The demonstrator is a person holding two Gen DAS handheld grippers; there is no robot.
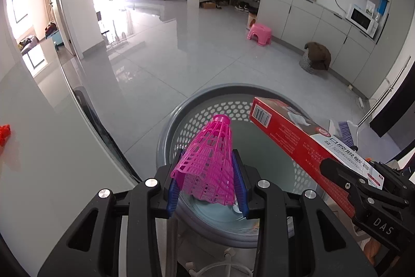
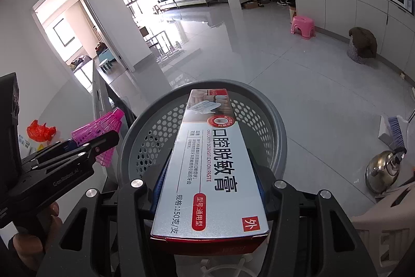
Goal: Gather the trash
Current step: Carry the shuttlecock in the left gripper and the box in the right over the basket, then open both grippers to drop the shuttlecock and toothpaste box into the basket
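The grey perforated waste basket (image 1: 207, 105) fills the lower centre of both wrist views, its mouth open toward you and, as far as the views show, nothing lying on its pale floor. The toothpaste carton (image 2: 207, 160), the larger of your two pieces of trash, runs from the bottom centre of the right wrist view up to the basket's far rim; its long axis lies straight along the right gripper (image 2: 210, 173), whose blue-padded jaws are closed on the carton's two long sides near its rear half. In the left wrist view that carton enters from the lower right and its free end overhangs the right part of the basket opening. The pink plastic shuttlecock (image 1: 207, 162) sits at the lower centre of the left wrist view, pinched across its flared skirt by the left gripper (image 1: 207, 181), jaws drawn in to the skirt's width, cap pointing forward and up over the basket's near rim. Both items hang above or at the opening; the shuttlecock appears nearer the basket's middle, so your left hand seems the readier to release, while the carton probably needs tipping nose-down so its length clears the far rim. A red crumpled bag (image 2: 40, 131) remains at the left edge.
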